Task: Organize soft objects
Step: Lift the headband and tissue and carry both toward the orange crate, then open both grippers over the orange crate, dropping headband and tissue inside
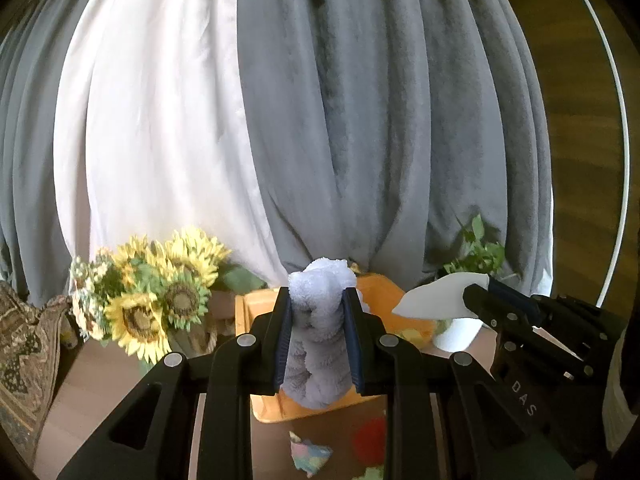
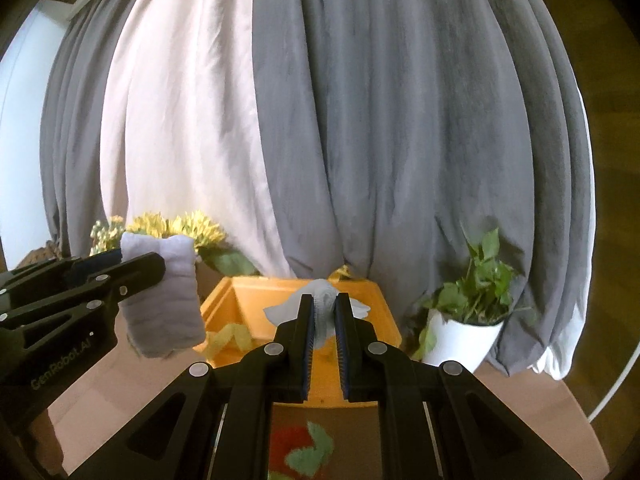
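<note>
Clamping a bunched pale lavender terry cloth (image 1: 320, 320), the left tongs (image 1: 318, 336) hold it clear of the bench (image 1: 100, 368), in front of an orange bin (image 1: 256, 304). That cloth is thick, fluffy and folded into soft rolls, its top bulging above the pads. Sunflowers (image 1: 160, 300) stand at the far left before grey and white curtains (image 1: 360, 120). Below the tongs, small coloured cloths (image 1: 310, 452) lie on the bench. To the right, the right tongs (image 2: 324, 312) are closed on a thin, crumpled white cloth (image 2: 320, 292), which spreads sideways past both pads and hangs above the bin. A potted green plant (image 2: 472, 300) in a white pot sits at the far right.
</note>
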Available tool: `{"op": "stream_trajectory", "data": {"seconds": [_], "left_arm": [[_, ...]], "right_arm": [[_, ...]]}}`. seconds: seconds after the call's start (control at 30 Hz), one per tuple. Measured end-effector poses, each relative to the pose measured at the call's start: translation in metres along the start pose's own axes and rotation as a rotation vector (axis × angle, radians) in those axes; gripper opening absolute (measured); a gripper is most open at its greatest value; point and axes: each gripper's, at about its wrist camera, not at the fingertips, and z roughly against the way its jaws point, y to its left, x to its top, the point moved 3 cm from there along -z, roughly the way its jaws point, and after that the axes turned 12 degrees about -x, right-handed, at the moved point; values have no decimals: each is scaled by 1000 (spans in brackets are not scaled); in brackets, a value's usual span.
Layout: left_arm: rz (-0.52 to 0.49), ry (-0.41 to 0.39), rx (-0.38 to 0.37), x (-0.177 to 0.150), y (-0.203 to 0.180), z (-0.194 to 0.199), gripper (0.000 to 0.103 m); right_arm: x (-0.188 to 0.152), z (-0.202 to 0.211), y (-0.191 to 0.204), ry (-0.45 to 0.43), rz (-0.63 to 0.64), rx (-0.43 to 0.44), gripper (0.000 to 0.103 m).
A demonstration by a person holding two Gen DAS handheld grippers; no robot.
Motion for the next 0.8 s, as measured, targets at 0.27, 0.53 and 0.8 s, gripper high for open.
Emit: {"op": "stream_trajectory", "data": {"seconds": [0.27, 0.53, 0.8], "left_arm": [[-6, -5, 5, 13, 13, -25, 25], [-10, 4, 8, 20, 27, -57, 25], [15, 48, 15, 17, 45, -99, 25]], "right_arm": [[15, -26, 7, -15, -2, 6, 12], [20, -56, 14, -12, 5, 7, 12], [20, -95, 21, 15, 13, -3, 12]]}}
